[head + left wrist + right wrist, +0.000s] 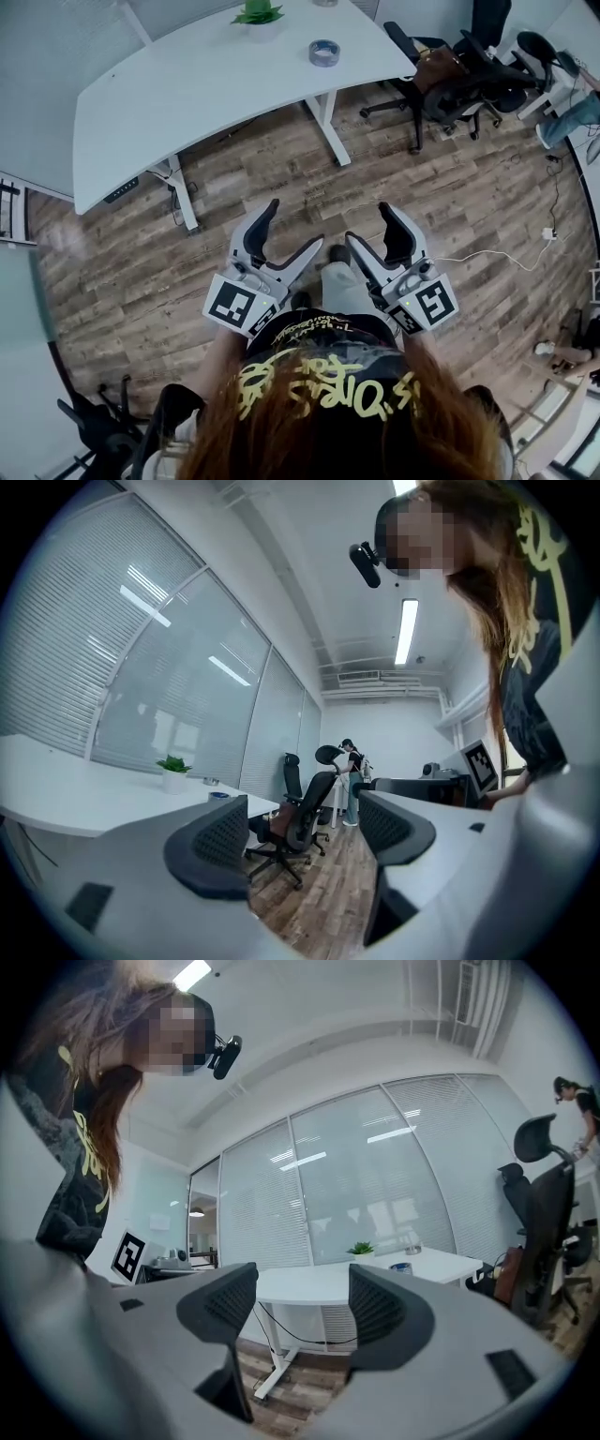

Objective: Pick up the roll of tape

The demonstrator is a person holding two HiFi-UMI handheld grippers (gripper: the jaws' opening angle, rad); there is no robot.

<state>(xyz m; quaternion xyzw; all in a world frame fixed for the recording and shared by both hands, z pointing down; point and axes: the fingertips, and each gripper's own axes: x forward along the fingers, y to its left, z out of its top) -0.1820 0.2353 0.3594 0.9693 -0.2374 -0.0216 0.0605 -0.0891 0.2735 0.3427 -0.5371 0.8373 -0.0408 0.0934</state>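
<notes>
The roll of tape (324, 52) is a small grey-blue ring lying flat near the right end of the white desk (187, 94), beside a potted plant (258, 14). Both grippers are held low over the wooden floor, well short of the desk. My left gripper (292, 227) is open with nothing between its jaws, and so is my right gripper (367, 223). In the left gripper view the tape (218, 796) shows small on the desk's edge, just above the left jaw of the left gripper (305, 832). The right gripper view has the tape (401, 1267) far beyond the right gripper (300, 1302).
Black office chairs (450, 80) crowd the floor right of the desk, one (298, 822) close to its end. A white cable and plug (544, 236) lie on the floor at right. Another chair (94, 422) stands at lower left. A person (352, 780) stands far back.
</notes>
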